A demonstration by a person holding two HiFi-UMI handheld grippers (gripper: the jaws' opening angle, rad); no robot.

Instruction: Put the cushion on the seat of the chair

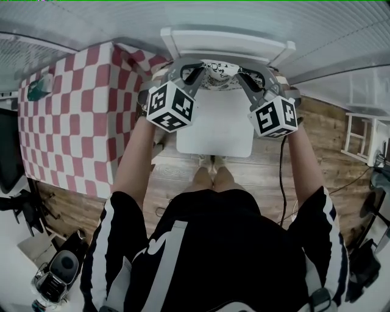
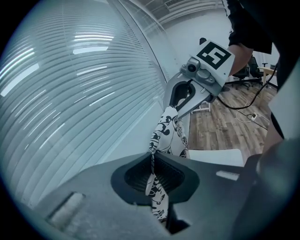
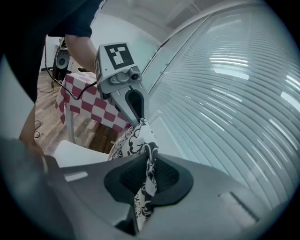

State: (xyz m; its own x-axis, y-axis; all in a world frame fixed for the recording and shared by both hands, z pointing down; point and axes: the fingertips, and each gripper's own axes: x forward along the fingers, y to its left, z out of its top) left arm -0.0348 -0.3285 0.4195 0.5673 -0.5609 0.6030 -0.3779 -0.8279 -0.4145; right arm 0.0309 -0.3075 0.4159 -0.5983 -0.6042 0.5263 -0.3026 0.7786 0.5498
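Observation:
A black-and-white patterned cushion (image 1: 219,74) hangs over the back part of the white chair seat (image 1: 213,131), just in front of the backrest (image 1: 225,42). My left gripper (image 1: 194,76) is shut on the cushion's left corner, and my right gripper (image 1: 247,79) is shut on its right corner. In the left gripper view the fabric (image 2: 159,131) is pinched in my left gripper (image 2: 152,161), with the right gripper (image 2: 197,89) beyond it. The right gripper view shows the cushion (image 3: 133,140) nipped in my right gripper (image 3: 150,161), the left gripper (image 3: 126,93) opposite and the seat (image 3: 79,152) below.
A table with a red-and-white checked cloth (image 1: 73,116) stands close to the chair's left. A wall of white blinds (image 1: 274,18) runs behind the backrest. A white shelf unit (image 1: 359,137) and cables (image 1: 283,177) are on the wooden floor at the right.

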